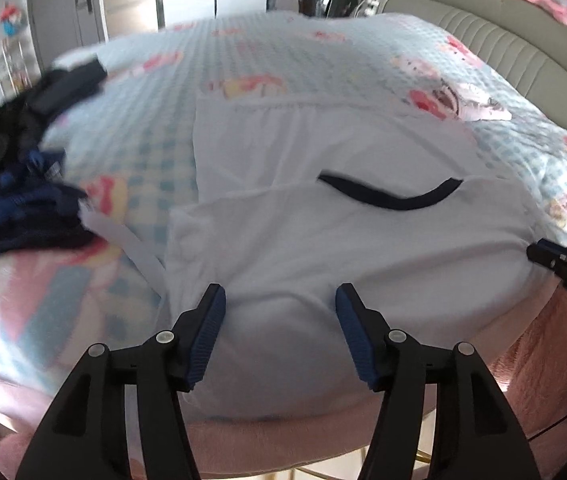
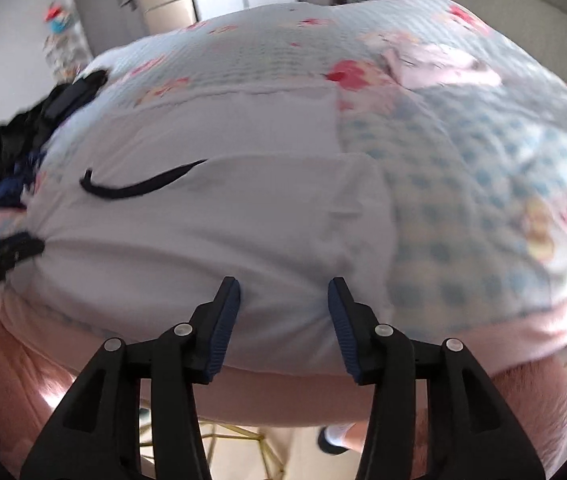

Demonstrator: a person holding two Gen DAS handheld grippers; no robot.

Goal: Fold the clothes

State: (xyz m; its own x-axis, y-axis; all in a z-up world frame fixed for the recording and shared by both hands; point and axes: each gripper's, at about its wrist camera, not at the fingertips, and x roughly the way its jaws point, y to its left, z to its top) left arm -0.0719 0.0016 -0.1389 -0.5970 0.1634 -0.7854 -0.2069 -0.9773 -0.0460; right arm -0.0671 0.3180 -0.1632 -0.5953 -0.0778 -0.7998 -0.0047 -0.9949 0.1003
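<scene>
A white T-shirt point(image 1: 323, 240) point(image 2: 203, 220) with a dark collar point(image 1: 391, 196) point(image 2: 139, 188) lies on the bed, its near part folded over onto itself. My left gripper point(image 1: 280, 296) is open over the shirt's near edge, left of the collar; white cloth shows in the gap but the pads do not press on it. My right gripper point(image 2: 283, 286) is open too, over the near edge by the shirt's right side, where the cloth is puckered. Each gripper shows in the other's view: the right gripper point(image 1: 559, 264) and the left gripper point(image 2: 3, 256) at the shirt's edges.
The bed has a blue-checked quilt point(image 1: 155, 152) point(image 2: 463, 184) with pink prints. A heap of dark clothes point(image 1: 11, 168) point(image 2: 23, 140) lies at its left side. A pale pink garment point(image 1: 479, 104) point(image 2: 443, 68) lies far right. A padded headboard point(image 1: 503, 32) stands behind. A person's shoe point(image 2: 335, 440) shows below the bed edge.
</scene>
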